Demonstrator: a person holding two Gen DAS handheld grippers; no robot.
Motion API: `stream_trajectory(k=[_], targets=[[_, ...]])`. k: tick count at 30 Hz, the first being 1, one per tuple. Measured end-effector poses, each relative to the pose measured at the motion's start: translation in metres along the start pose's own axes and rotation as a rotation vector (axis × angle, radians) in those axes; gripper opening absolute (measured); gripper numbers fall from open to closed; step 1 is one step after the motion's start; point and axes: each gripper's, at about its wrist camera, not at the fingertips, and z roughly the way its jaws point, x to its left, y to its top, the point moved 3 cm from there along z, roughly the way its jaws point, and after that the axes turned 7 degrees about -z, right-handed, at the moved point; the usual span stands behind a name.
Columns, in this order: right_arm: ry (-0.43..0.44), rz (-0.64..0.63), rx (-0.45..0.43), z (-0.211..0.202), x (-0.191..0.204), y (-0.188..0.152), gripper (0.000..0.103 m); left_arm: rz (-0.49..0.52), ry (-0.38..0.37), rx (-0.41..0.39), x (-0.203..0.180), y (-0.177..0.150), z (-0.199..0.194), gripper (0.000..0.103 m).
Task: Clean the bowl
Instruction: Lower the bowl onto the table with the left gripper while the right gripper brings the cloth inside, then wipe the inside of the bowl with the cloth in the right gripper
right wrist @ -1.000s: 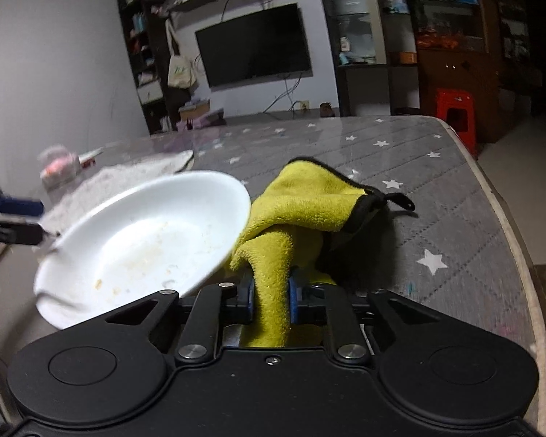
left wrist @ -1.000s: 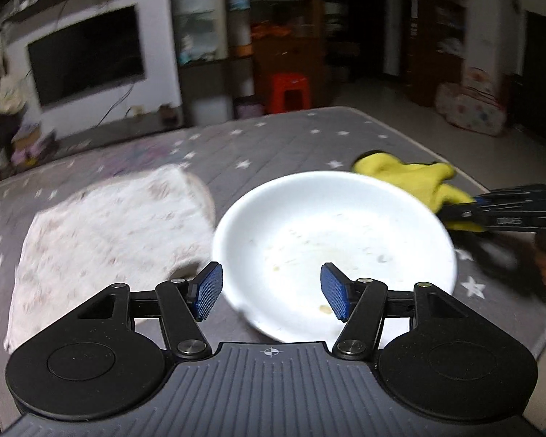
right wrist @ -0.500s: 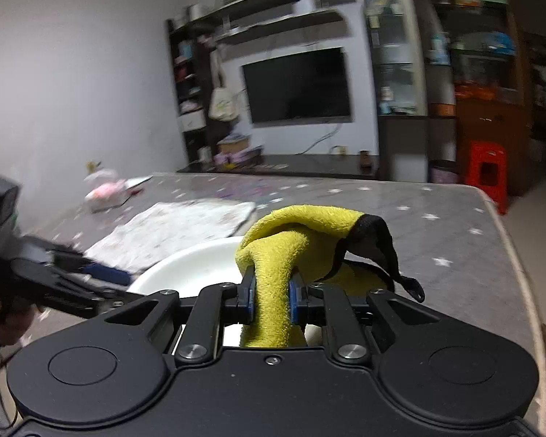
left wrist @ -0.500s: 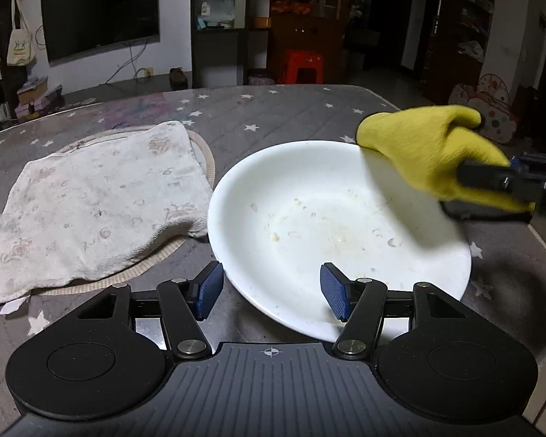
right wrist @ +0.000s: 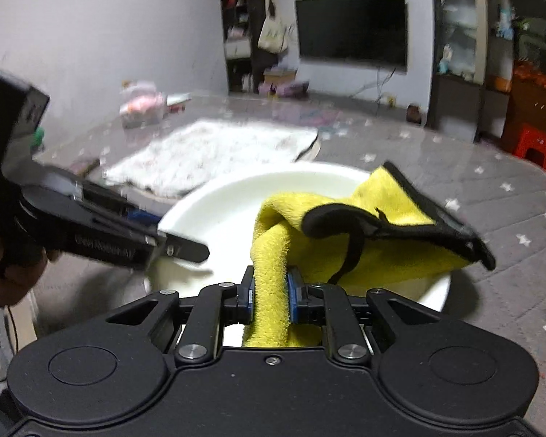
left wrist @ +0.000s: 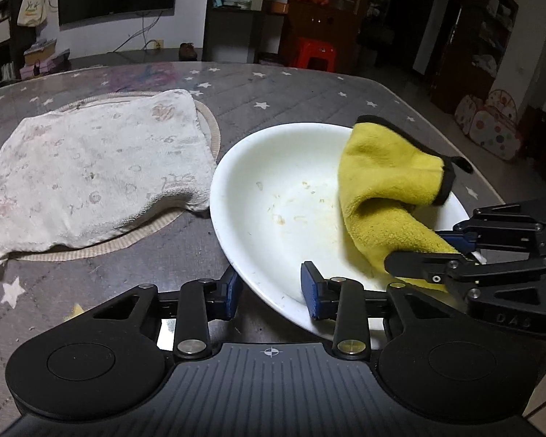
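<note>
**Cloth Brought Into the Bowl, Rim Being Clamped**

We judged the step in hand to be the start of the wipe: steadying the dish while the cloth arrived. The shallow white ceramic bowl (left wrist: pixel 295 196) sat on the grey star-patterned worktop (left wrist: pixel 309 98), just beside a pale printed towel (left wrist: pixel 91 167) lying on a round woven mat (left wrist: pixel 209 123). Faint orange-brown food marks still spotted the bowl's floor, so we took the cleaning itself as not yet done.

Our left claw (left wrist: pixel 271 291) straddled the bowl's near rim, one blue pad outside the wall and one inside. Its jaws had just been closing on that rim, yet we could not tell whether the pads had reached the wall. Our right claw (right wrist: pixel 269 296) was clamped tight on a fold of the yellow microfibre cloth with black edging (right wrist: pixel 345 240), the rest of which draped over the bowl's right side, inside the rim.

Both claws pointed forward and down toward the bowl, the left from the near edge and the right from the right-hand side; part of a hand (right wrist: pixel 7 276) showed behind the left tool in the right wrist view.

We reckoned the next move called for a firm hold on the rim, then pressing the cloth down onto the soiled floor and sweeping it across the marks without tipping the bowl.
</note>
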Motion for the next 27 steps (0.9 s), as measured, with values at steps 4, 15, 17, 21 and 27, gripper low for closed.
stream_trajectory(k=[4, 15, 17, 21, 27], targets=[[-0.011, -0.020, 0.005, -0.004, 0.004, 0.000, 0.031, 0.012, 0.015, -0.017, 0.000, 0.002, -0.004, 0.036], [-0.101, -0.086, -0.108, -0.061, 0.008, 0.020, 0.051, 0.016, 0.031, -0.029, -0.002, 0.003, -0.005, 0.039], [-0.116, -0.088, -0.127, -0.063, 0.006, 0.027, 0.051, 0.012, 0.033, -0.028, -0.003, 0.003, -0.006, 0.039], [-0.124, -0.061, -0.116, -0.038, -0.004, 0.034, 0.051, 0.011, 0.040, -0.027, -0.003, 0.004, -0.005, 0.038], [-0.118, 0.040, -0.030, 0.006, -0.025, 0.026, 0.049, 0.013, 0.050, -0.021, -0.005, 0.002, -0.004, 0.035]])
